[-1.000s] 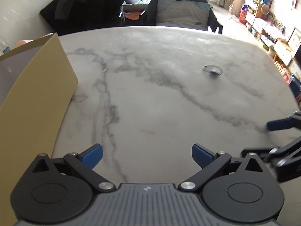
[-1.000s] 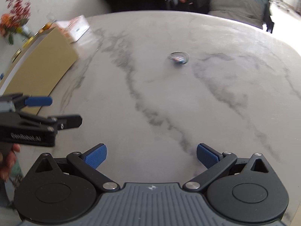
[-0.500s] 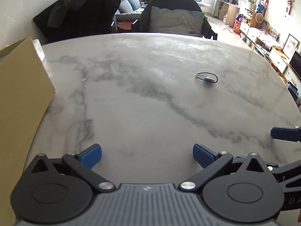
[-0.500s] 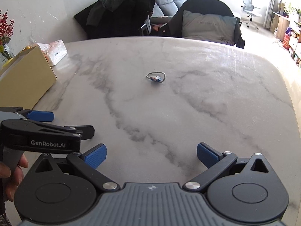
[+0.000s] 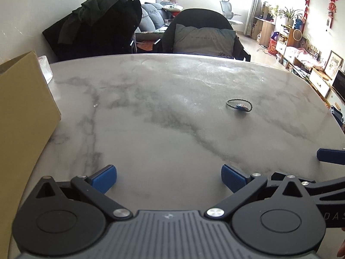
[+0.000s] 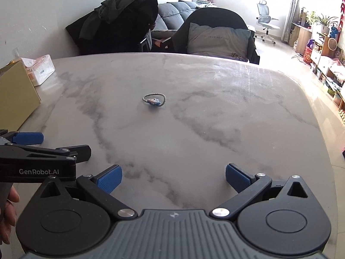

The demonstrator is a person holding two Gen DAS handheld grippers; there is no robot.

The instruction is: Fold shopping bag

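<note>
Jaws of both the left gripper [image 5: 168, 177] and right gripper [image 6: 173, 178] gape empty above the table [image 6: 194, 129].

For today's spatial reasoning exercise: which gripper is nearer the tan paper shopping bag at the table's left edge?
Left. The left gripper sits beside the tan paper shopping bag, which fills that view's left side. The right gripper is farther right, with the left gripper between it and the bag.

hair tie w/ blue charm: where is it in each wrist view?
Left wrist: hair tie on the marble table, right of centre, mid-distance.
Right wrist: hair tie left of centre, mid-distance.
Shared landmark: grey pillow on the dark chair beyond the table.
</note>
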